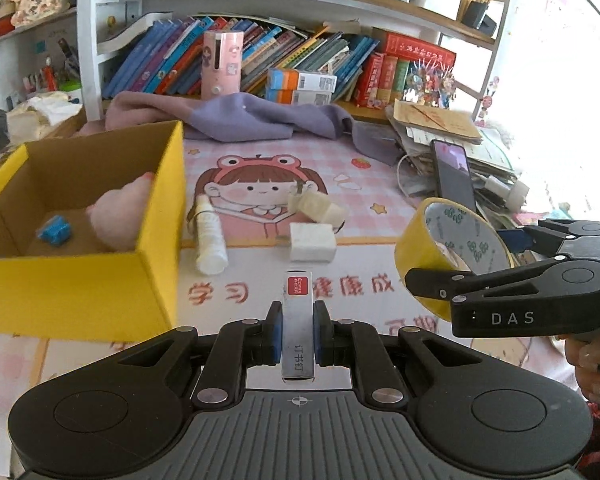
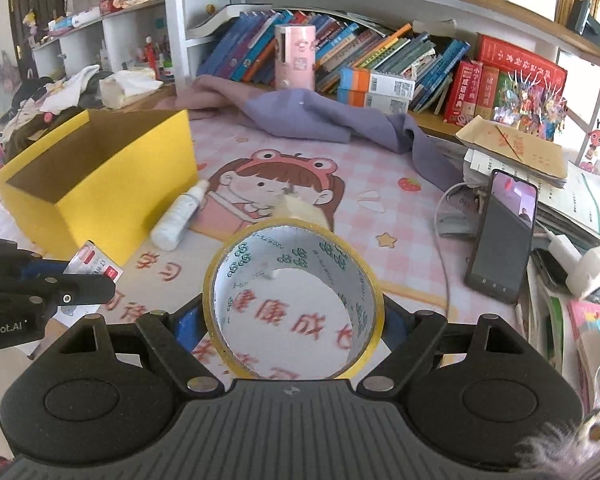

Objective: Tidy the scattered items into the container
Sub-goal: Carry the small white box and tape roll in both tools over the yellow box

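Note:
My left gripper (image 1: 297,334) is shut on a small silver staple box (image 1: 297,320) with a red label, held above the mat just right of the yellow cardboard box (image 1: 80,280). The box holds a pink plush (image 1: 120,216) and a blue item (image 1: 55,232). My right gripper (image 2: 292,320) is shut on a yellow tape roll (image 2: 292,264), also seen in the left wrist view (image 1: 440,240). A white bottle (image 1: 210,236), a white block (image 1: 312,242) and a beige wrapped item (image 1: 316,204) lie on the mat.
A purple cloth (image 1: 260,116) lies at the back below a bookshelf (image 1: 260,64). A phone (image 2: 504,236) stands propped at the right beside stacked papers (image 2: 516,152) and a charger (image 2: 580,264). A pink cylinder (image 2: 295,58) stands by the books.

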`<state>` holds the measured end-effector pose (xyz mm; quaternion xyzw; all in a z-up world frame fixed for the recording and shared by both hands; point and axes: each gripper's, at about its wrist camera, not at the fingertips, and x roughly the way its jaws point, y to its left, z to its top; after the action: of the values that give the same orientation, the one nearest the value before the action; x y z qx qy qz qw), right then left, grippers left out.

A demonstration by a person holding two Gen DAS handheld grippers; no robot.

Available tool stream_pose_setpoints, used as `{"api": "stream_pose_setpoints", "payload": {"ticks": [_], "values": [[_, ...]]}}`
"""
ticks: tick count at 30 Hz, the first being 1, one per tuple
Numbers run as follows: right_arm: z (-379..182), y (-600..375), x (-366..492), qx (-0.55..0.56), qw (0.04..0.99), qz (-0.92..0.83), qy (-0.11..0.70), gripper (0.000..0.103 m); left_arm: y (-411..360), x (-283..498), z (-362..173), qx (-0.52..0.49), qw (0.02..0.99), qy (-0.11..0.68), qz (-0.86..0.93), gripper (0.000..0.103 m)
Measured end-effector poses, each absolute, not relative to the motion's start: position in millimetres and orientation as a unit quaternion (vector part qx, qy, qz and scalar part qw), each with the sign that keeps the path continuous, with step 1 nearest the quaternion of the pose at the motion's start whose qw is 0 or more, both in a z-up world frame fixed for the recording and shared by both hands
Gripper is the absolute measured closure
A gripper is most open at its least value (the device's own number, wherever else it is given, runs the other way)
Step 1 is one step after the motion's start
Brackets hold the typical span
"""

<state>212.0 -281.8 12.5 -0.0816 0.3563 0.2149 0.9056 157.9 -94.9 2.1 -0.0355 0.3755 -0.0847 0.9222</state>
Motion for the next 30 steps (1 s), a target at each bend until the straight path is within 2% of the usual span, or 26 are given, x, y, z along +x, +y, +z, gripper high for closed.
{"api": "stream_pose_setpoints", "payload": {"ticks": [17,30], "values": [[12,-207,87,-0.108,0.902,0.214,0.359,0.02,-19,53,-2,-0.056,0.921,0.375,-0.088,0.09],[21,-138,35,-0.129,0.89,0.271,0.342,0.02,43,-5,4,-0.074,0.928,0.363,-0.042,0.09]]}}
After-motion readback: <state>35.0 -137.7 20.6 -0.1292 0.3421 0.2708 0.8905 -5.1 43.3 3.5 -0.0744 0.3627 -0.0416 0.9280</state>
